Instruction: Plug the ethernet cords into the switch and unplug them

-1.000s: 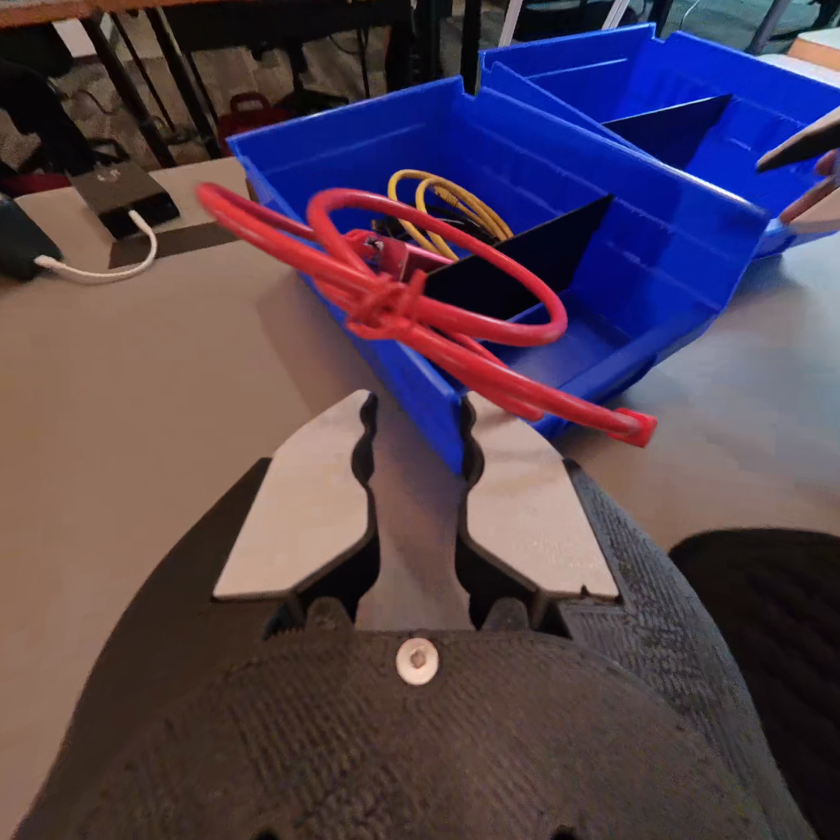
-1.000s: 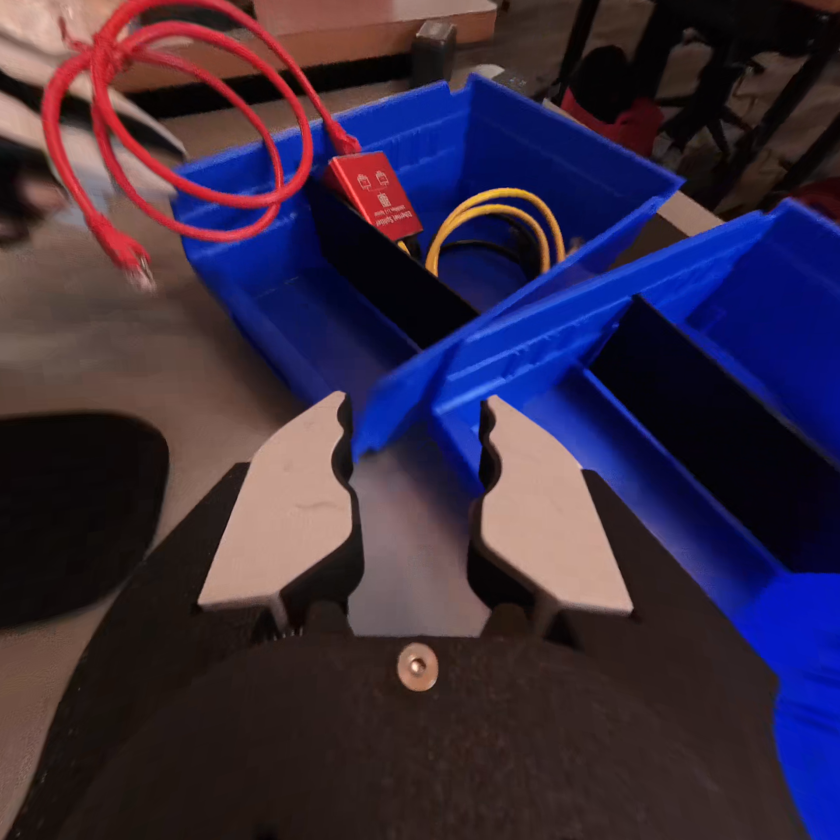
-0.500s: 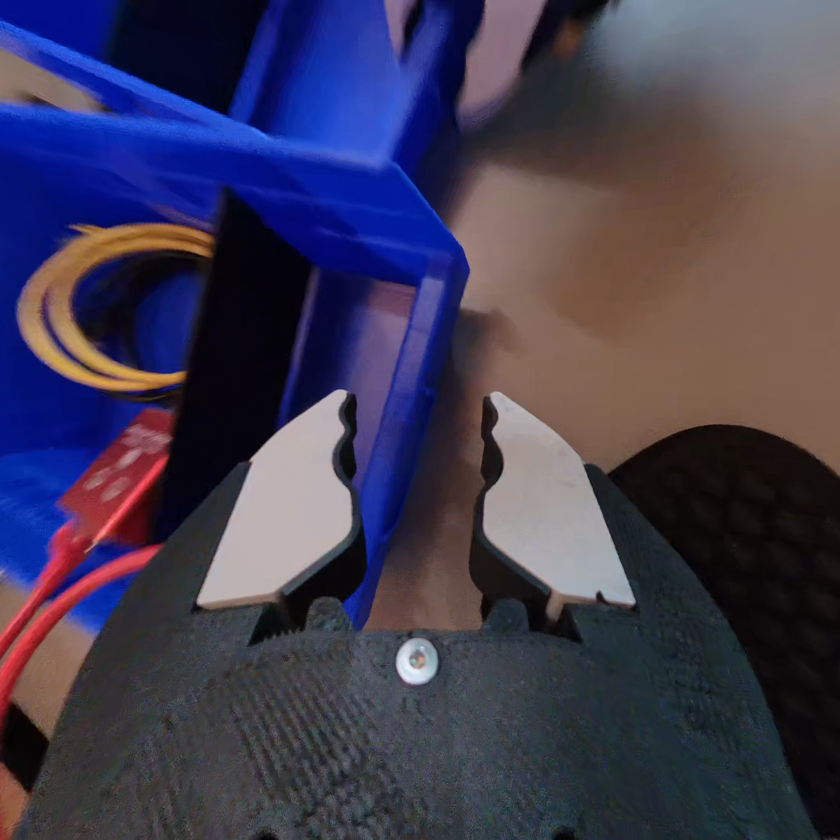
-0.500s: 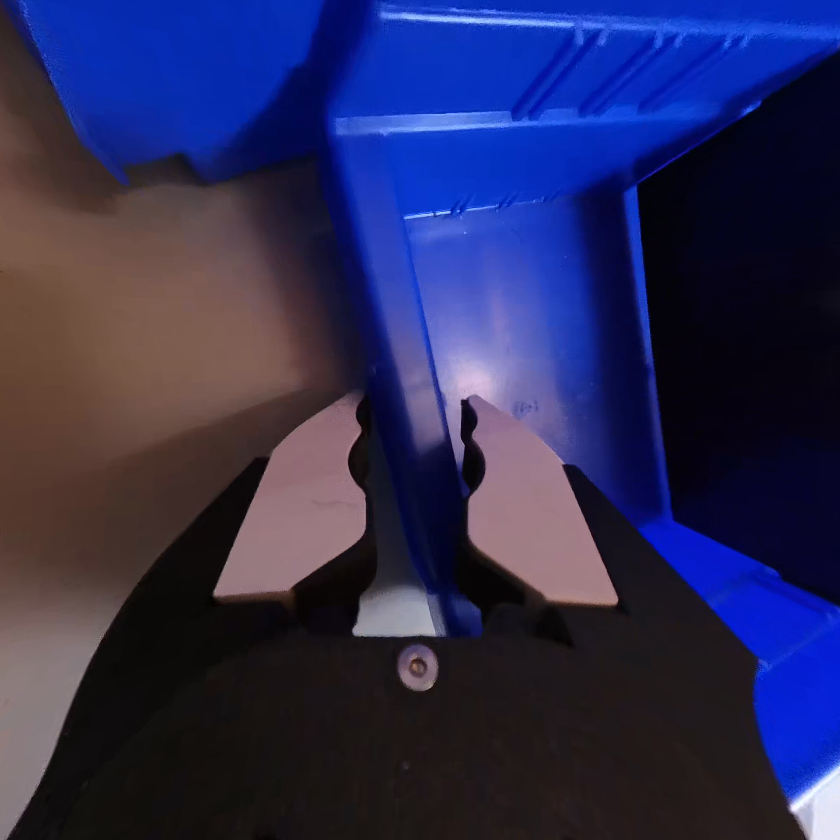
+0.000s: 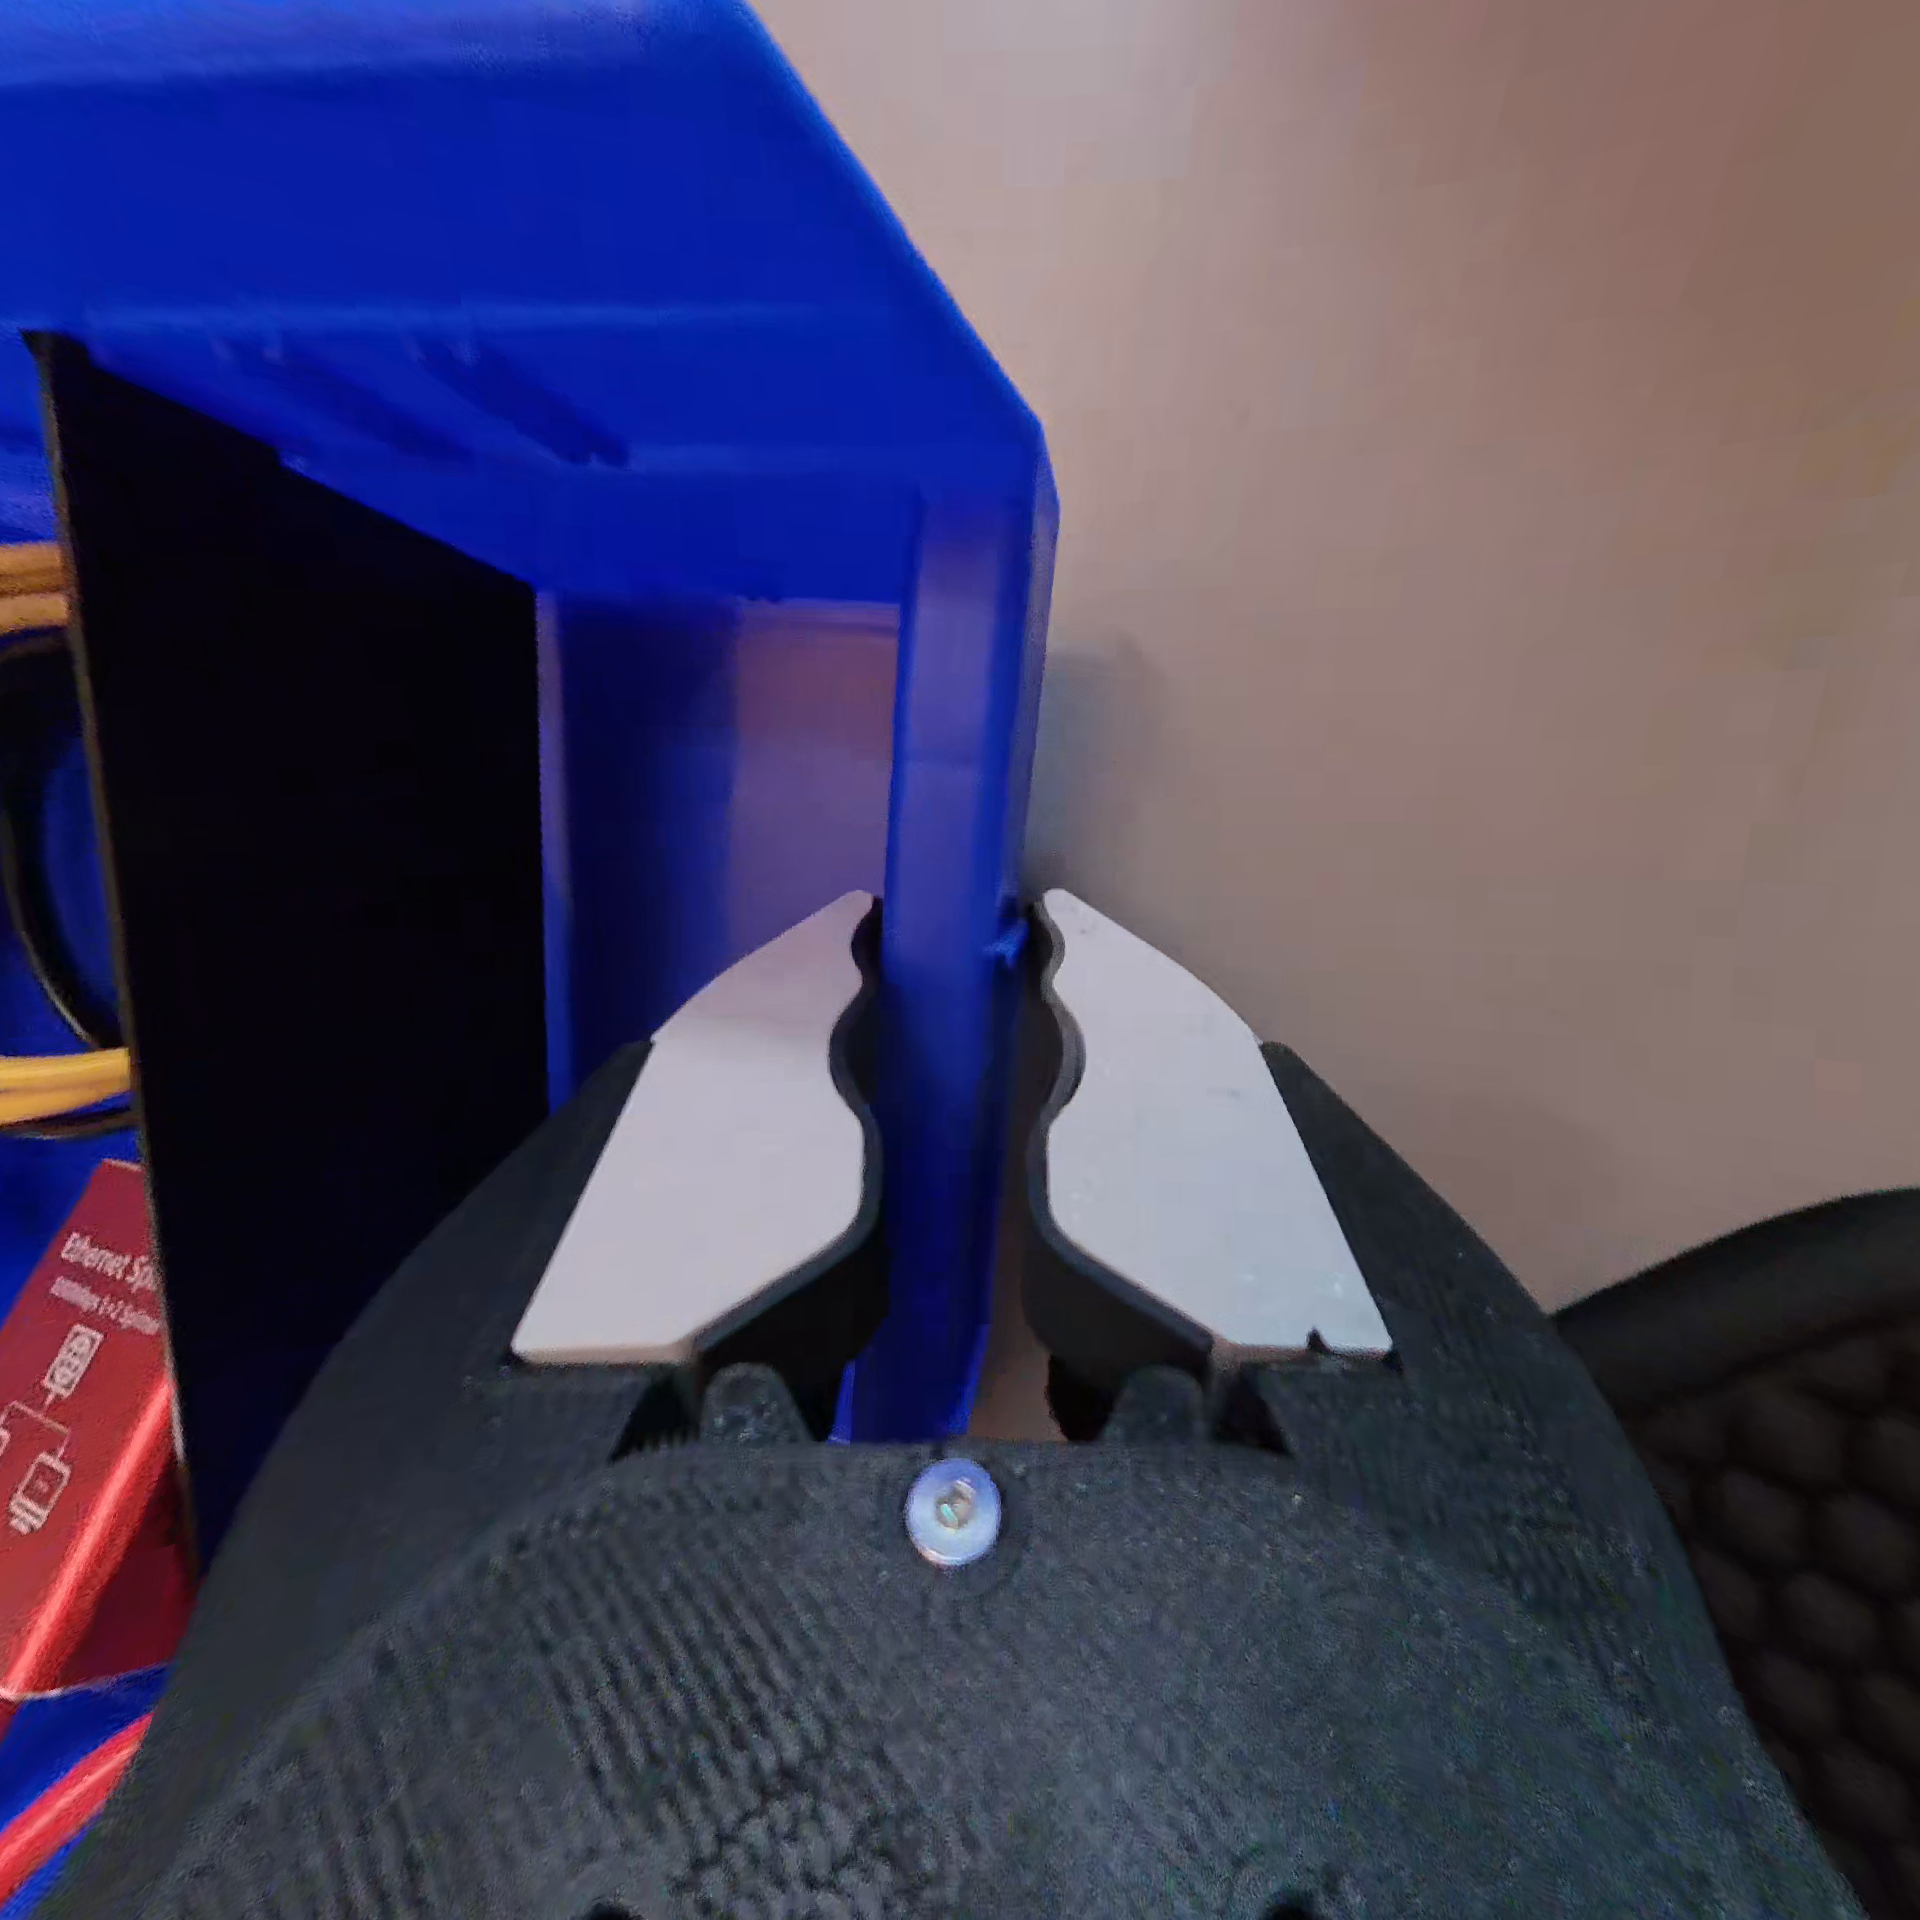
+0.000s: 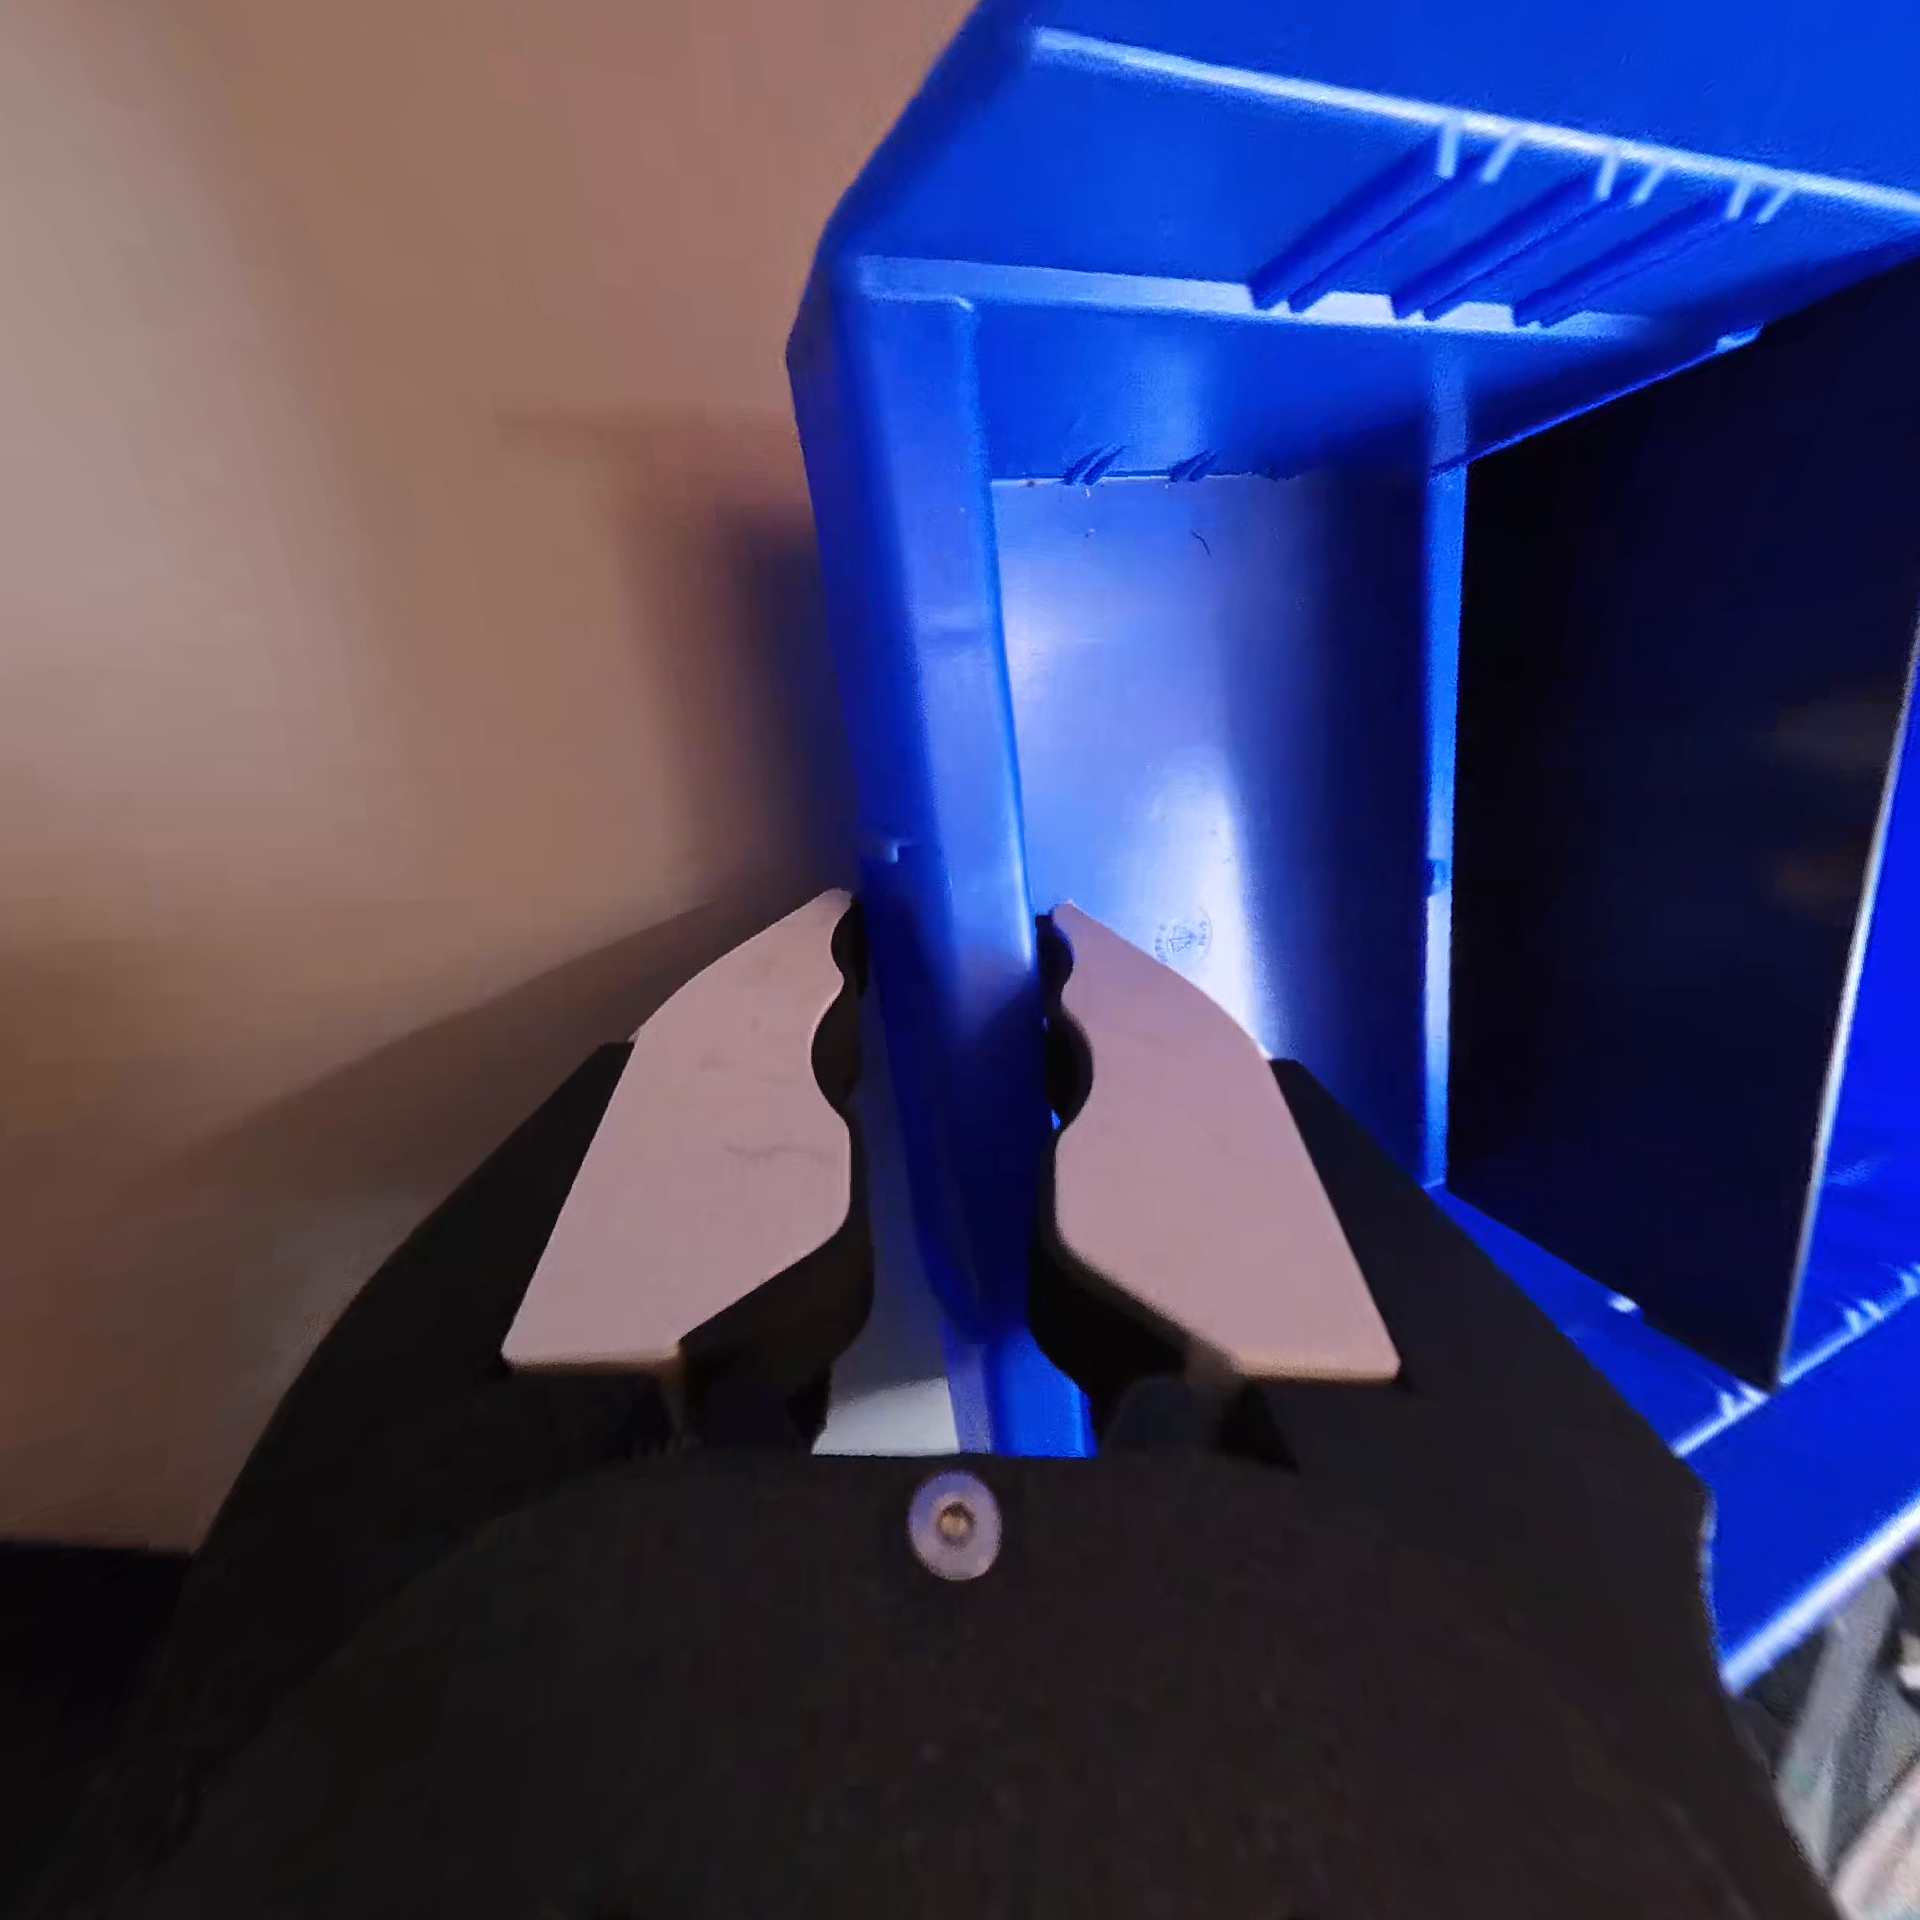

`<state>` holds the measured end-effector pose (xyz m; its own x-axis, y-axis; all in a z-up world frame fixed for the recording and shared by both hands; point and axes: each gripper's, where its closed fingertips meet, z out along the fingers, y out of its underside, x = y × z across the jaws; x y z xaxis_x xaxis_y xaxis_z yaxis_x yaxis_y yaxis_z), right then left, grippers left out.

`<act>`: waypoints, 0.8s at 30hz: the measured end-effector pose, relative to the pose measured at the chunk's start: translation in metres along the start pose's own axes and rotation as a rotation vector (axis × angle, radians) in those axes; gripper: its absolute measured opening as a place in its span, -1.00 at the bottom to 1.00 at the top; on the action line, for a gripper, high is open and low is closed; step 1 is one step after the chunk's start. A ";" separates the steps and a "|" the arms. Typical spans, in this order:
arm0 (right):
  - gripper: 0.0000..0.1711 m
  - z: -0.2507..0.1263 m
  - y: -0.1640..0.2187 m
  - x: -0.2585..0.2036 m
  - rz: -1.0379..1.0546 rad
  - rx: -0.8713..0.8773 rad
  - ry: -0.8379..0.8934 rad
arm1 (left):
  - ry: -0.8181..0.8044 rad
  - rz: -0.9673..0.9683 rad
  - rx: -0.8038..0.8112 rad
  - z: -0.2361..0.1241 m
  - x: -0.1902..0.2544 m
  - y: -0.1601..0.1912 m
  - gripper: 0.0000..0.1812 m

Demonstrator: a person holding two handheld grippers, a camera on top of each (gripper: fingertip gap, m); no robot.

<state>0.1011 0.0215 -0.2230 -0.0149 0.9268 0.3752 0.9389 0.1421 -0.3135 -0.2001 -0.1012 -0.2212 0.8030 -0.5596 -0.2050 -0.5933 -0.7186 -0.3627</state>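
the left tool [image 5: 956, 914] is now clamped on the side wall of the blue plastic storage bin [image 5: 961, 727], one grey finger inside the bin and the other outside against the beige worktop [image 5: 1455, 520]. half a second ago its fingers stood well apart with that wall loose between them; now both tips press the wall. a second ago this tool was held back from the bin with the red cord looped across the view.

inside the same bin, left of a black divider panel [image 5: 312, 831], the red ethernet switch box [image 5: 73, 1455] lies at the left edge of the view. a loop of the yellow ethernet cord [image 5: 52, 1081] shows behind the divider, and a strand of the red ethernet cord [image 5: 62, 1808] runs below the switch. whether either cord is plugged in is hidden.

the right tool [image 6: 951, 914] is clamped on the side wall of a second blue plastic bin [image 6: 935, 623], with the left finger outside over the worktop [image 6: 364, 520] and the right finger inside. half a second ago it already straddled this wall, with a wider gap between the fingers. a dark divider [image 6: 1662, 831] stands in that bin to the right.
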 end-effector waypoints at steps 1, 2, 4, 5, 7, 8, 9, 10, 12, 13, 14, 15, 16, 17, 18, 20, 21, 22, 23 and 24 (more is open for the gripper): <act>-0.65 -0.002 0.014 0.006 0.010 -0.024 0.013 | -0.004 -0.001 0.006 0.001 -0.003 -0.001 -0.72; -0.65 -0.003 0.026 0.013 0.027 -0.044 0.021 | -0.007 0.001 0.012 0.002 -0.005 -0.002 -0.72; -0.65 -0.004 0.045 0.027 0.063 -0.060 0.030 | -0.006 -0.004 0.019 0.003 -0.009 -0.003 -0.72; -0.65 -0.002 0.052 0.036 0.069 -0.063 0.041 | -0.008 -0.003 0.019 0.003 -0.010 -0.004 -0.72; -0.65 0.001 0.063 0.053 0.077 -0.063 0.057 | -0.009 0.003 0.020 0.005 -0.015 -0.005 -0.72; -0.66 0.003 0.066 0.061 0.075 -0.063 0.061 | -0.009 0.007 0.021 0.005 -0.017 -0.005 -0.72; -0.66 0.006 0.068 0.068 0.065 -0.061 0.064 | -0.010 0.010 0.021 0.006 -0.020 -0.006 -0.72; -0.67 0.008 0.069 0.075 0.051 -0.055 0.067 | -0.010 0.010 0.022 0.007 -0.024 -0.006 -0.72; -0.67 0.013 0.068 0.087 0.036 -0.052 0.079 | -0.018 0.020 0.026 0.009 -0.032 -0.008 -0.72; -0.66 0.016 0.068 0.093 0.032 -0.053 0.094 | -0.028 0.025 0.030 0.011 -0.037 -0.008 -0.72; -0.66 0.018 0.068 0.099 0.037 -0.059 0.114 | -0.042 0.030 0.035 0.012 -0.044 -0.009 -0.72; -0.64 0.019 0.067 0.105 0.056 -0.067 0.136 | -0.061 0.033 0.040 0.013 -0.050 -0.010 -0.72; -0.60 0.018 0.063 0.109 0.089 -0.054 0.158 | -0.080 0.028 0.039 0.014 -0.056 -0.010 -0.71; -0.56 0.013 0.054 0.112 0.134 -0.012 0.176 | -0.093 0.020 0.039 0.012 -0.060 -0.010 -0.71; -0.54 0.004 0.041 0.114 0.184 0.058 0.197 | -0.103 0.010 0.056 0.008 -0.063 -0.012 -0.68; -0.50 -0.021 0.009 0.116 0.291 0.256 0.232 | -0.112 -0.016 0.120 -0.008 -0.066 -0.021 -0.65; -0.50 -0.035 -0.007 0.114 0.349 0.371 0.231 | -0.121 -0.031 0.157 -0.019 -0.069 -0.025 -0.65; -0.49 -0.048 -0.021 0.110 0.404 0.476 0.213 | -0.131 -0.048 0.191 -0.032 -0.073 -0.029 -0.64; -0.47 -0.059 -0.032 0.107 0.451 0.571 0.195 | -0.138 -0.067 0.221 -0.045 -0.078 -0.031 -0.63; -0.46 -0.070 -0.041 0.103 0.491 0.653 0.184 | -0.149 -0.090 0.249 -0.059 -0.086 -0.034 -0.63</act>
<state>0.0850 0.0872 -0.1107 0.4534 0.8724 0.1824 0.4350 -0.0380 -0.8996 -0.2524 -0.0534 -0.1376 0.8619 -0.4182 -0.2868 -0.5025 -0.6285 -0.5937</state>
